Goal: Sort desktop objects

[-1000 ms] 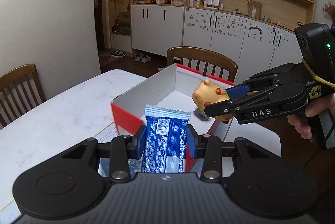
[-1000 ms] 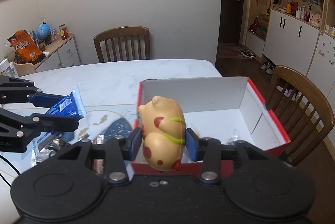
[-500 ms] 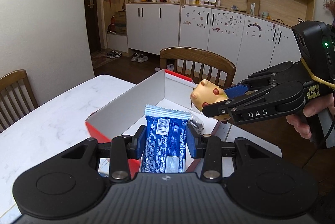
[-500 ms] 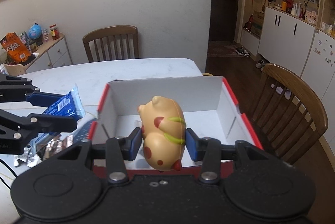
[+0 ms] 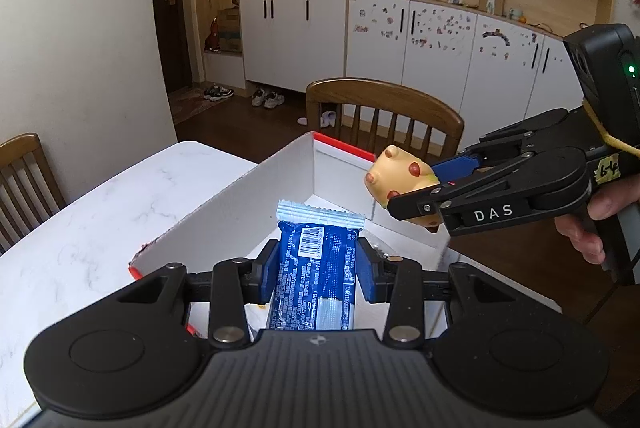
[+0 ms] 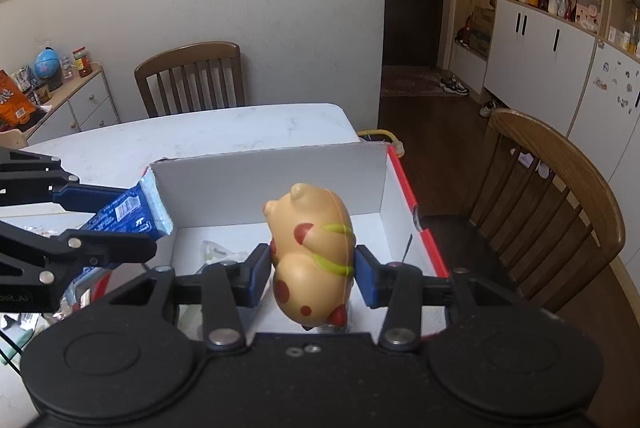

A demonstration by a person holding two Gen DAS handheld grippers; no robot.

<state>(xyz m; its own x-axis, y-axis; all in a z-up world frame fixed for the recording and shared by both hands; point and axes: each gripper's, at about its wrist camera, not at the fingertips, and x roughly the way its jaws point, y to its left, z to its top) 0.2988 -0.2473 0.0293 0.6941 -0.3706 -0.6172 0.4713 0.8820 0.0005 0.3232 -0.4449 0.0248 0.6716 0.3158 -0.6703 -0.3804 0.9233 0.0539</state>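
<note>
My left gripper [image 5: 318, 268] is shut on a blue snack packet [image 5: 316, 280], holding it above the near part of the open box [image 5: 340, 173], white inside with a red rim. My right gripper [image 6: 312, 268] is shut on a tan toy animal [image 6: 312, 248] with red spots and yellow stripes, hanging over the same box [image 6: 280, 179]. From the left wrist view the toy [image 5: 396, 175] and right gripper [image 5: 424, 187] come in from the right. In the right wrist view the packet [image 6: 128, 214] and left gripper [image 6: 120, 220] enter from the left. A clear wrapper [image 6: 214, 252] lies on the box floor.
The box sits on a white marble table [image 5: 92, 228] near its far corner. Wooden chairs [image 5: 384, 115] stand close behind the box and at the table's sides [image 6: 190, 77]. Loose wrappers [image 6: 24, 320] lie on the table left of the box. A hand [image 5: 592, 224] grips the right tool.
Both grippers moved forward over the box with their loads still clamped. The box's near wall has slid under the gripper bodies, and its inside fills more of both views.
</note>
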